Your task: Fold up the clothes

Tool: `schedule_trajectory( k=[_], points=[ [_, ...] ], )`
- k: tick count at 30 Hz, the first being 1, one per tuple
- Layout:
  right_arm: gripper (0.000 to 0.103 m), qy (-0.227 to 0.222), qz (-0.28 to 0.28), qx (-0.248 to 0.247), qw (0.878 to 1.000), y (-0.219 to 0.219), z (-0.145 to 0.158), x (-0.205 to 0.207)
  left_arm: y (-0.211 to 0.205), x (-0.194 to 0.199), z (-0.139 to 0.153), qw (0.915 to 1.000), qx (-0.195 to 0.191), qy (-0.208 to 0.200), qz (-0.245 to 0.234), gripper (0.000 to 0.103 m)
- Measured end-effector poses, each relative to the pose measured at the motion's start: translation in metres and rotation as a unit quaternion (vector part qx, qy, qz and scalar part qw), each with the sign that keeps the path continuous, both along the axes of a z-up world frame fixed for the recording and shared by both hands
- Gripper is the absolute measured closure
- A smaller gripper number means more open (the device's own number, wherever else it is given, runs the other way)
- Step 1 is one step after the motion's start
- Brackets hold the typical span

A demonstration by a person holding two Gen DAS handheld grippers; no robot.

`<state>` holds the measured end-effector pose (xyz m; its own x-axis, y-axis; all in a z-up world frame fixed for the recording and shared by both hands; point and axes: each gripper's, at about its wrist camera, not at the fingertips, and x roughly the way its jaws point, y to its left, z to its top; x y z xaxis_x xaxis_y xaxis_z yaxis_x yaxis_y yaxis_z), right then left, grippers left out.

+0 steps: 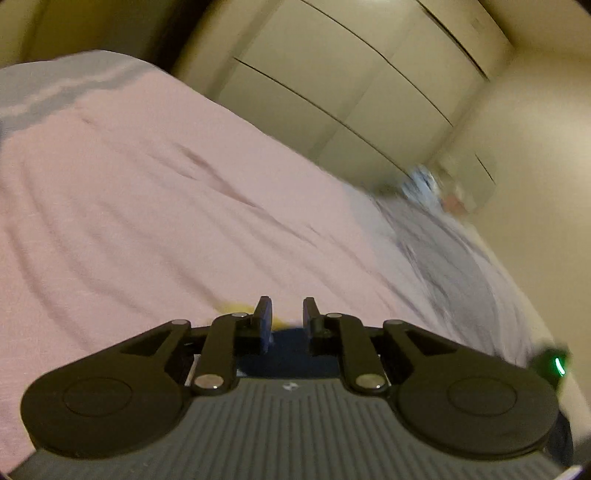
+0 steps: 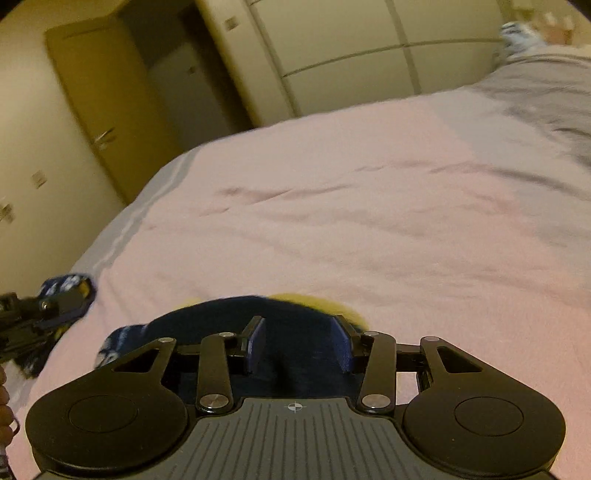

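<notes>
A dark navy garment [image 2: 291, 332] with yellow trim [image 2: 314, 300] and a white-printed part [image 2: 110, 343] lies on the pink bed sheet [image 2: 332, 206]. My right gripper [image 2: 300, 341] is open, its blue-padded fingers [image 2: 256, 345] spread over the navy cloth. My left gripper [image 1: 287, 317] has a gap between its fingers, with navy and yellow cloth [image 1: 240, 308] showing just past them; whether it pinches cloth I cannot tell. The left gripper also shows at the left edge of the right wrist view [image 2: 55, 306], against printed navy fabric [image 2: 64, 282].
Cream wardrobe doors [image 1: 332, 81] stand past the bed's far edge. A grey cover [image 2: 546, 92] lies at the far right of the bed with blurred blue-white items [image 2: 519, 35] beyond. A brown door [image 2: 110, 110] stands open at the left.
</notes>
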<state>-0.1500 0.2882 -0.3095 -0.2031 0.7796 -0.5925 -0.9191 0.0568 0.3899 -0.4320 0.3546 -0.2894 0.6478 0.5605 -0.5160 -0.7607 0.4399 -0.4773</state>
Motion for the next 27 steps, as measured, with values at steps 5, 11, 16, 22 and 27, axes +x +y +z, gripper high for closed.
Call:
schedule_trajectory(
  k=[5, 11, 16, 22, 27],
  points=[
    [0.06, -0.001, -0.029, -0.043, 0.999, 0.022, -0.039, 0.01, 0.021, 0.027, -0.056, 0.9968, -0.033, 0.071, 0.013, 0.097],
    [0.06, -0.007, -0.02, 0.023, 1.0, -0.028, -0.008, 0.006, -0.003, 0.01, -0.024, 0.9986, 0.024, 0.035, 0.032, 0.094],
    [0.06, -0.041, 0.04, 0.02, 0.998, -0.055, -0.012, -0.028, -0.015, 0.019, -0.031, 0.9992, 0.012, 0.037, -0.001, 0.091],
    [0.06, -0.109, 0.025, 0.01, 0.994, -0.091, -0.021, -0.047, -0.03, 0.021, -0.046, 0.9966, 0.009, 0.08, 0.018, 0.095],
    [0.06, -0.107, 0.008, 0.049, 0.993, -0.144, 0.0, -0.056, -0.087, 0.0, -0.019, 0.9972, 0.043, 0.061, 0.013, 0.094]
  ],
)
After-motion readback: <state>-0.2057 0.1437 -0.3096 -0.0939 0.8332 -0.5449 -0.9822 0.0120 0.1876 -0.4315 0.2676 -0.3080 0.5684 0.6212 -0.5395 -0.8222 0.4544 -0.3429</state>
